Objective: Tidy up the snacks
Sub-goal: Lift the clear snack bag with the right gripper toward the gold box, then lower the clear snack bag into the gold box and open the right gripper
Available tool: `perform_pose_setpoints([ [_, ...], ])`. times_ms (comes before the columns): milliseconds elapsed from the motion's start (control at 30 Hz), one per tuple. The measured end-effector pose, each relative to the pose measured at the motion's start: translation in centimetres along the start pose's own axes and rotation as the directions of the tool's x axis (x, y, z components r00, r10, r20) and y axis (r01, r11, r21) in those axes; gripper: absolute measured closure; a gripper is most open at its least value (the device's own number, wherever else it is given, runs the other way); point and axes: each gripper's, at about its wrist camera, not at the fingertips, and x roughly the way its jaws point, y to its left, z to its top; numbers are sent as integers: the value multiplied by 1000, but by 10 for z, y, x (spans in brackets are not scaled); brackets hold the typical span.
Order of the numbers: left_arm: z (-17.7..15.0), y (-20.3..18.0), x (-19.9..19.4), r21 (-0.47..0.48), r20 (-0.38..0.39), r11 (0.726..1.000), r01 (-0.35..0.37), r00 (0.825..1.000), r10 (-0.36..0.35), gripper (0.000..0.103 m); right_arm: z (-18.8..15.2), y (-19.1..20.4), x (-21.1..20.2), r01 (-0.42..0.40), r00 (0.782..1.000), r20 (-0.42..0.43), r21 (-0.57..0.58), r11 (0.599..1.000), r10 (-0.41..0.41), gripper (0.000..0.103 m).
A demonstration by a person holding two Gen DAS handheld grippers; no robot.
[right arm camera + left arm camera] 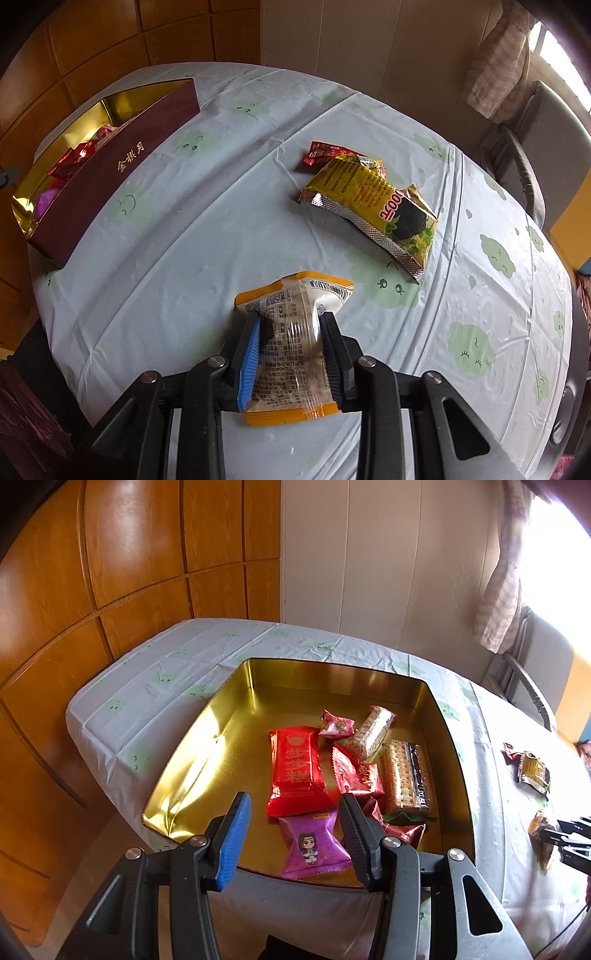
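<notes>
A gold-lined tin (192,760) with maroon outer walls (110,177) sits on the table and holds several snacks, among them a large red packet (295,768), a purple packet (314,845) and a cracker pack (406,779). My left gripper (294,799) hangs open above the tin's near side, with nothing between its fingers. My right gripper (291,317) is shut on an orange-edged clear snack packet (291,354) that rests on the tablecloth. Beyond it lie a yellow foil packet (369,199) and a small red packet (325,151).
The table wears a pale blue cloth (207,236) with green cloud prints. Wooden wall panels (110,572) stand behind and left of the table. A grey chair (535,155) and a curtain (495,62) are at the far right.
</notes>
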Motion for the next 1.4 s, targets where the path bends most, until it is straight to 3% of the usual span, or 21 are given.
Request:
perform_pose_setpoints([
  [267,-3,11,0,-19,9,1000,8,1000,-8,53,6,34,-4,-42,999,-5,-6,999,42,72],
  [533,-4,25,-1,-52,15,999,4,1000,-3,53,33,74,-18,-110,992,53,-31,993,111,73],
  [1000,-4,42,-1,-96,22,995,-8,1000,10,53,87,141,-49,-227,957,160,-106,968,242,73],
  [1400,-6,50,4,-113,8,993,-18,1000,19,53,88,169,-46,-280,944,140,-144,949,299,73],
])
